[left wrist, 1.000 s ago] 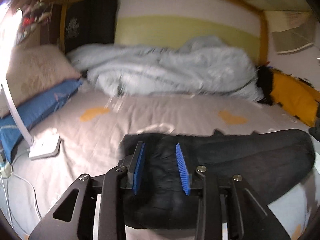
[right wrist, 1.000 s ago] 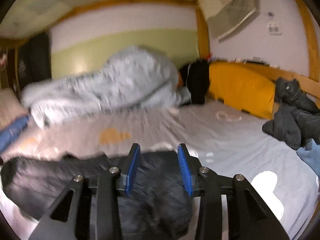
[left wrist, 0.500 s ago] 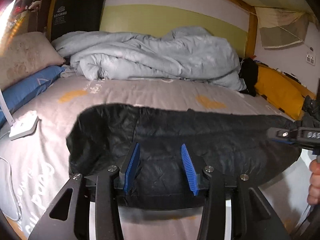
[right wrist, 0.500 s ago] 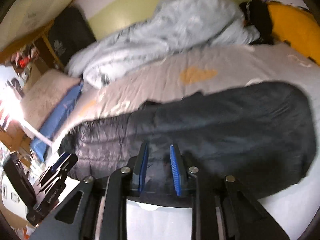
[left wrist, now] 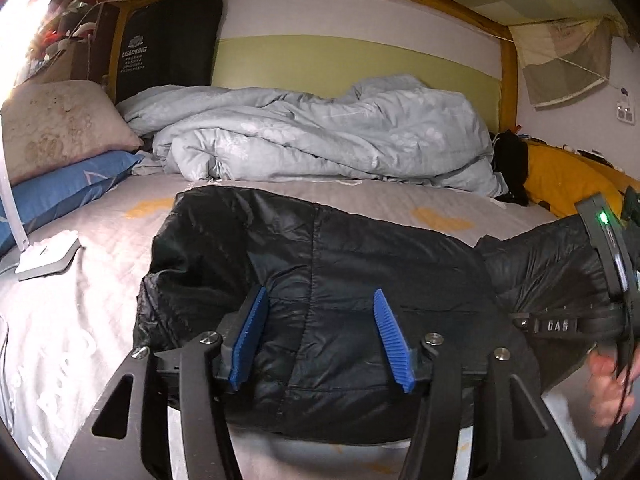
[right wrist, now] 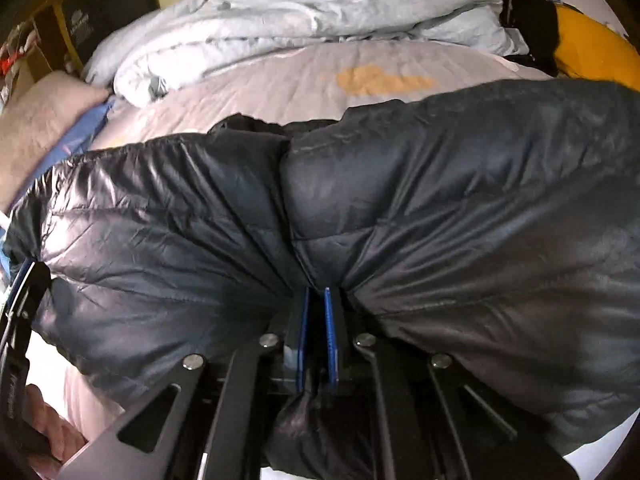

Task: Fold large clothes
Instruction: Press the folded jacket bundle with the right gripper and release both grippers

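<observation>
A black quilted puffer jacket (left wrist: 360, 248) lies spread across the grey bed sheet (left wrist: 100, 300). My left gripper (left wrist: 320, 294) hovers low over its near left part. Its jaws are opening, and the blue pads (left wrist: 248, 336) stand apart without pressing on the fabric. In the right wrist view the jacket (right wrist: 480, 200) fills the frame. My right gripper (right wrist: 316, 292) points steeply down and is shut on a pinched fold of it, with creases fanning out from the pads. A hand (left wrist: 608, 392) holds the right gripper's handle at the right edge of the left wrist view.
A crumpled pale blue duvet (left wrist: 320, 136) is heaped at the back of the bed. A beige pillow (left wrist: 60, 124) and a blue pillow (left wrist: 60, 192) lie at the left, beside a white lamp base (left wrist: 48, 256). A yellow cushion (left wrist: 568, 184) lies along the right wall.
The left gripper has sunk toward the jacket and its jaws have widened. The right gripper has tipped down onto the jacket and shut on a fold of it.
</observation>
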